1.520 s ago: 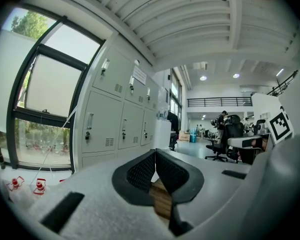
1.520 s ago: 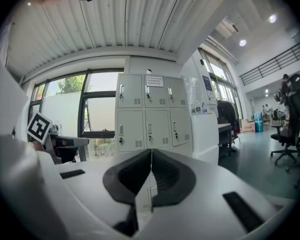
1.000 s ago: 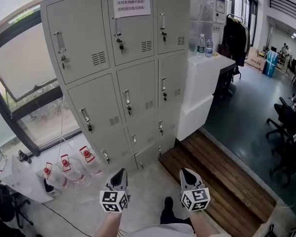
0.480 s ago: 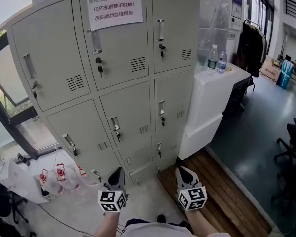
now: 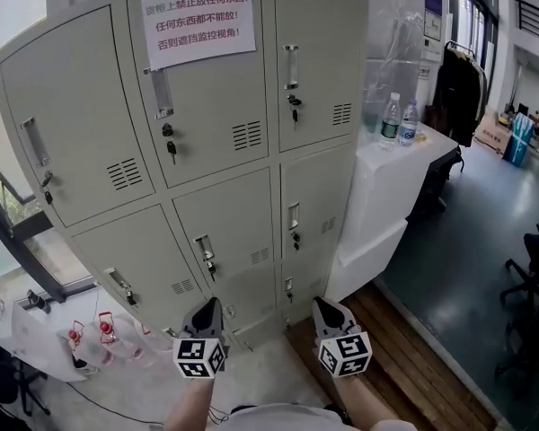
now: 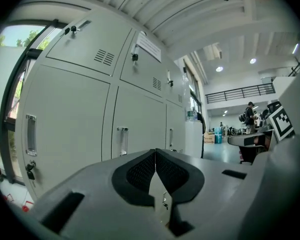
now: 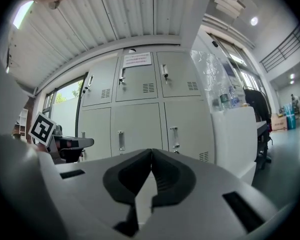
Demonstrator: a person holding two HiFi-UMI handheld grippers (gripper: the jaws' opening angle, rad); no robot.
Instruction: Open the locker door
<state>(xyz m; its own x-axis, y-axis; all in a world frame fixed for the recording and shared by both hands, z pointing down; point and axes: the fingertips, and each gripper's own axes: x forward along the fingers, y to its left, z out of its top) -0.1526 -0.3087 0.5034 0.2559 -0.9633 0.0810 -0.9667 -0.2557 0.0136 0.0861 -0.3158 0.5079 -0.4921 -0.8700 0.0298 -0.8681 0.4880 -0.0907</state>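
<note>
Room: open hall with a dark grey floor point(image 5: 467, 241), a tall window point(image 5: 4, 232) at the left and a strip of wooden decking point(image 5: 413, 357) at the lower right.
Locker cabinet: the pale grey steel locker cabinet point(image 5: 207, 151) stands straight ahead and fills the middle of the head view. It has three columns of doors, and every door in sight sits flush and shut. Each door has a recessed handle, a lock below it and a small vent.
White counter: the white counter point(image 5: 382, 196) stands against the cabinet's right side. Two water bottles point(image 5: 391, 118) stand upright on top of it.
Coat: a dark coat point(image 5: 453, 83) hangs on a rack beyond the counter.
Chair: a black office chair point(image 5: 534, 277) is at the far right edge.
Notice: a white paper notice point(image 5: 198, 18) with red characters is stuck across the top middle door.
Jugs: clear jugs point(image 5: 90, 341) with red caps sit on the floor by the cabinet's lower left corner.
Left gripper: the left gripper point(image 5: 207, 305) is low in the head view, aimed at the bottom doors and apart from them. Its jaws are clenched tip to tip with nothing between them.
Right gripper: the right gripper point(image 5: 323, 303) is beside the left one and points the same way, clear of the cabinet. Its jaws are also pressed together and empty.
Key: a small key point(image 5: 172, 148) hangs from the lock of the top middle door.
</note>
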